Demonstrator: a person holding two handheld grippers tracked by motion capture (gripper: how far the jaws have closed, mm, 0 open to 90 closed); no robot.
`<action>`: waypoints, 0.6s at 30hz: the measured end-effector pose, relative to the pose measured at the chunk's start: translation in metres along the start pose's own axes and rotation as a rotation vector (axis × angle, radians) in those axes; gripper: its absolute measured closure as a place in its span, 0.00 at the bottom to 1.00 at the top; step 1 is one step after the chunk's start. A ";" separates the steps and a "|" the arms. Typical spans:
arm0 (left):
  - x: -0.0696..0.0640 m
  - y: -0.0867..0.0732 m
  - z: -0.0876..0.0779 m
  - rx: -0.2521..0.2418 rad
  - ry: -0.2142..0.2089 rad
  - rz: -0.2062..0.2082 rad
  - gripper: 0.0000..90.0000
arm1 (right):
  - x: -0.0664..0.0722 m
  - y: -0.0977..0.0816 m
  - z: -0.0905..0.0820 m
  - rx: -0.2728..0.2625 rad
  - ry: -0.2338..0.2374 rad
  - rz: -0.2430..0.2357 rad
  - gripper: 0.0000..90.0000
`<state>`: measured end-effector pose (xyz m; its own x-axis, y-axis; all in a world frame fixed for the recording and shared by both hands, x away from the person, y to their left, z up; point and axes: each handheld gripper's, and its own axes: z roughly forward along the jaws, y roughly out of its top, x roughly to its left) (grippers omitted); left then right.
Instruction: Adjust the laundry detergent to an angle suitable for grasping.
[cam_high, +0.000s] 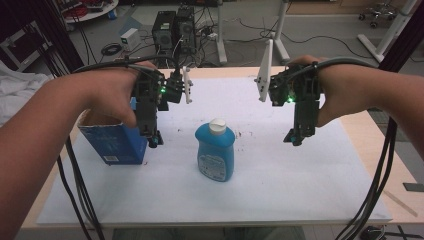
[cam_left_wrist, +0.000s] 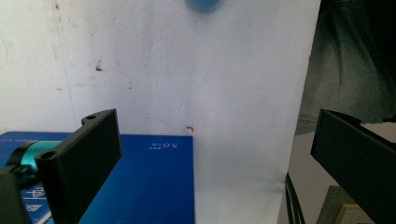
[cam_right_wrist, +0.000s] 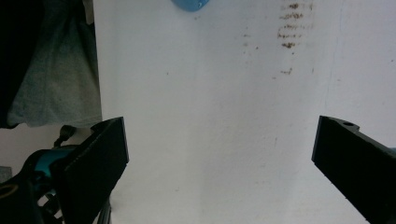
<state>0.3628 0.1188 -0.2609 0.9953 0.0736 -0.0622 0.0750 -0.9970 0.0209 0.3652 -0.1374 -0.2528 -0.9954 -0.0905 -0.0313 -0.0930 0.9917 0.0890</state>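
A blue bottle (cam_high: 215, 152) with a white cap stands upright in the middle of the white mat (cam_high: 280, 190). A dark blue box (cam_high: 112, 142) stands at the mat's left edge. My left gripper (cam_high: 154, 139) hangs jaws-down just right of the box, above the mat, with nothing held. My right gripper (cam_high: 295, 136) hangs to the right of the bottle, also empty. In the left gripper view the left gripper (cam_left_wrist: 215, 158) is open above the mat, with the box (cam_left_wrist: 140, 182) under its left jaw and the bottle (cam_left_wrist: 204, 4) at the top. The right gripper (cam_right_wrist: 219, 158) is open, with the bottle's edge (cam_right_wrist: 189, 4) far off.
The mat lies on a wooden table (cam_high: 385, 150). Brown stains (cam_right_wrist: 289, 28) mark the mat near the bottle. Computer towers (cam_high: 172, 30) and cables sit on the floor behind the table. White cloth (cam_high: 17, 92) lies at the far left. Thick cables hang off both front corners.
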 end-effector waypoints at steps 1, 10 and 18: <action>0.000 -0.001 0.001 0.000 0.000 -0.005 0.02 | -0.001 0.003 0.000 -0.002 -0.001 -0.007 0.03; 0.000 -0.008 0.003 0.005 0.007 -0.028 0.02 | -0.009 0.028 -0.001 -0.015 0.007 -0.037 0.03; 0.003 -0.007 0.008 0.012 -0.018 -0.057 0.02 | -0.011 0.034 -0.002 -0.022 0.008 -0.044 0.03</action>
<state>0.3645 0.1256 -0.2695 0.9882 0.1300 -0.0808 0.1308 -0.9914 0.0045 0.3725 -0.1033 -0.2476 -0.9905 -0.1350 -0.0278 -0.1373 0.9844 0.1097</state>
